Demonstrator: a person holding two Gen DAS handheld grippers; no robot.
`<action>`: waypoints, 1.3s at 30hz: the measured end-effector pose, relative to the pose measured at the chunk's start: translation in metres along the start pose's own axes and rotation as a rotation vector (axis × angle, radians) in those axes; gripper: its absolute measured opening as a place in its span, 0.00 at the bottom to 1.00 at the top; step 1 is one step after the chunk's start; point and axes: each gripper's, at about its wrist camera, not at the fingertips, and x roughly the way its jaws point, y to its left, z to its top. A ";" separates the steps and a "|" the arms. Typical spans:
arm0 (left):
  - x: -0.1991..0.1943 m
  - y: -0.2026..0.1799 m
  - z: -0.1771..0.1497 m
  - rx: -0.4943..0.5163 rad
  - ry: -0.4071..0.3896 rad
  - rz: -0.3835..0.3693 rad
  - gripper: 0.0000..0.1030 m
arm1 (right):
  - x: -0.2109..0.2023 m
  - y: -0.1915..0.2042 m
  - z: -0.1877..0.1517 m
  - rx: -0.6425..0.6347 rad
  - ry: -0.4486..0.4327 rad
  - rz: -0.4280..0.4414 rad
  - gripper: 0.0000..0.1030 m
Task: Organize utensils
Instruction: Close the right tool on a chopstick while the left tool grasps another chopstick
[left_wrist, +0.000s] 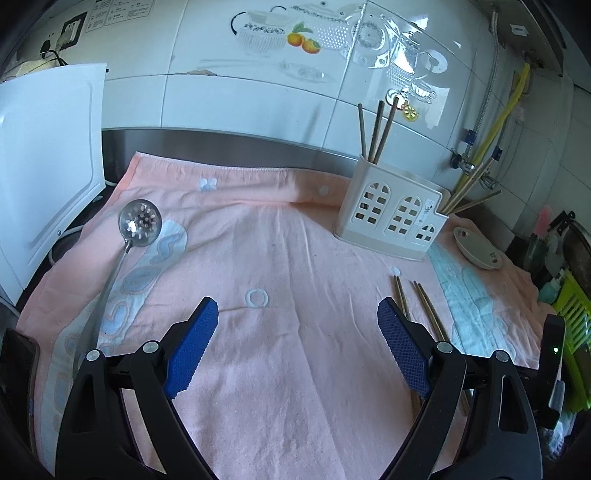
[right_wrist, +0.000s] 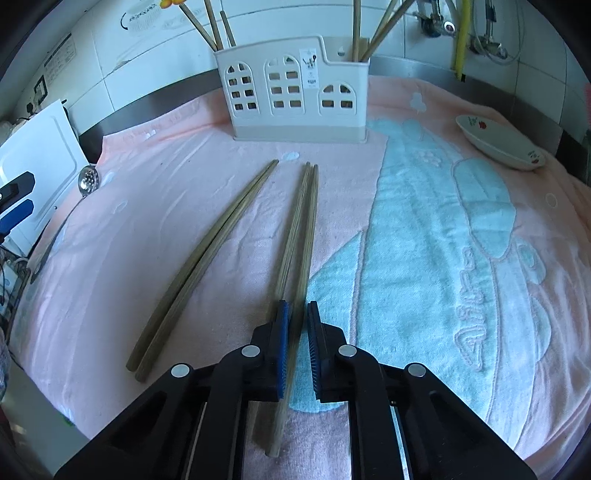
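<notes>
While several chopsticks already stand in the utensil holder (right_wrist: 299, 94), four more remain flat on the pink towel (right_wrist: 424, 266) over the tabletop — job judged partly done.

Right hand-held gripper (right_wrist: 297, 325): pads closed tight on the near pair of chopsticks (right_wrist: 299, 236), gripped close to their thick ends; tips pointing ahead toward the holder. Pair not visibly lifted off the cloth.

Second pair of chopsticks (right_wrist: 207, 254) just left of that gripper, lying loose, untouched.

Left hand-held gripper (left_wrist: 297, 332): jaws wide apart, nothing between them, hovering over bare towel. Slotted ladle (left_wrist: 139, 221) ahead and to its left, bowl up, handle running back toward the gripper — also not yet stored.

Left to do, by judgement: both chopstick pairs and the ladle into the holder.

Surroundings: small oval dish (right_wrist: 498, 142) ahead-right of the right gripper, beside the holder; white cutting board (left_wrist: 48, 158) leaning far left; yellow hose (left_wrist: 506, 114) and pipes on the tiled wall behind.

Obstacles: path ahead to the holder open; upright chopsticks already occupying both end compartments could crowd insertion.
</notes>
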 end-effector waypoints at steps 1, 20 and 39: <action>0.000 -0.002 -0.001 0.007 0.003 -0.004 0.85 | 0.000 0.000 -0.001 0.003 -0.002 -0.001 0.09; 0.054 -0.082 -0.061 -0.002 0.285 -0.233 0.28 | -0.048 -0.023 -0.002 0.028 -0.138 -0.014 0.06; 0.093 -0.104 -0.071 0.055 0.358 -0.197 0.08 | -0.053 -0.036 -0.006 0.040 -0.152 0.003 0.06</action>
